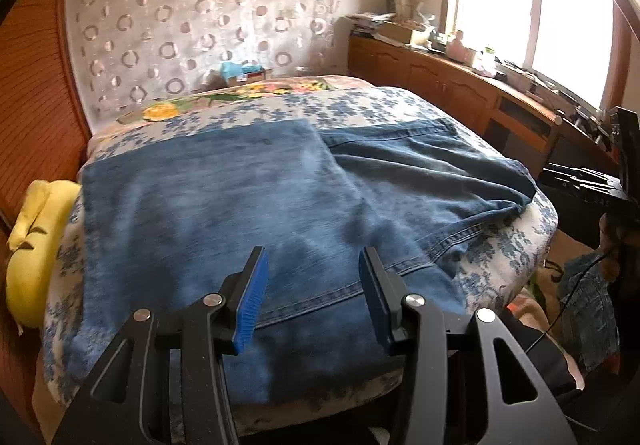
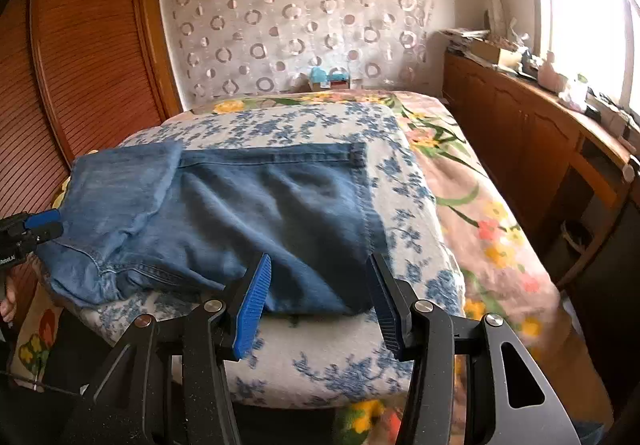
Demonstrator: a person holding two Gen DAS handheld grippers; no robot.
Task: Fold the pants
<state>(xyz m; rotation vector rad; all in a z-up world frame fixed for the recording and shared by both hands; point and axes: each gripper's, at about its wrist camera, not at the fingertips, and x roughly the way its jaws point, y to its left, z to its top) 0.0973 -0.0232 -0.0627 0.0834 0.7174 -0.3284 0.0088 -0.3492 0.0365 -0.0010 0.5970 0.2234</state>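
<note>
Jeans [image 1: 224,201] lie spread on a blue-flowered blanket [image 1: 360,105] atop a bed [image 2: 492,213], one part folded over the rest. Both grippers hover above the near edge of the denim, fingers released and gripping nothing. In the left wrist view, the left gripper [image 1: 312,297] has its blue pads [image 1: 252,305] apart over a stitched seam, with cloth visible in the gap but not pinched. This view alone shows a yellow cushion [image 1: 36,241] wedged between the bed and a slatted wooden panel [image 1: 36,93] at left, and the right gripper [image 1: 588,185] as a dark shape at the far right edge, clear of the jeans. In the right wrist view, the right gripper [image 2: 320,301] stands open just above the jeans' near corner and the blanket edge, its pads touching neither. Only here does the bedspread with yellow and pink flowers [image 2: 480,181] show in full to the right of the blanket, and the left gripper [image 2: 40,225] shows as a blue tip at the left edge, beside the folded denim. Both views take in a curtain with ring pattern [image 2: 296,17] behind the bed, a cluttered wooden cabinet [image 1: 440,73] along the right wall, and a bright window [image 1: 532,1] above it.
</note>
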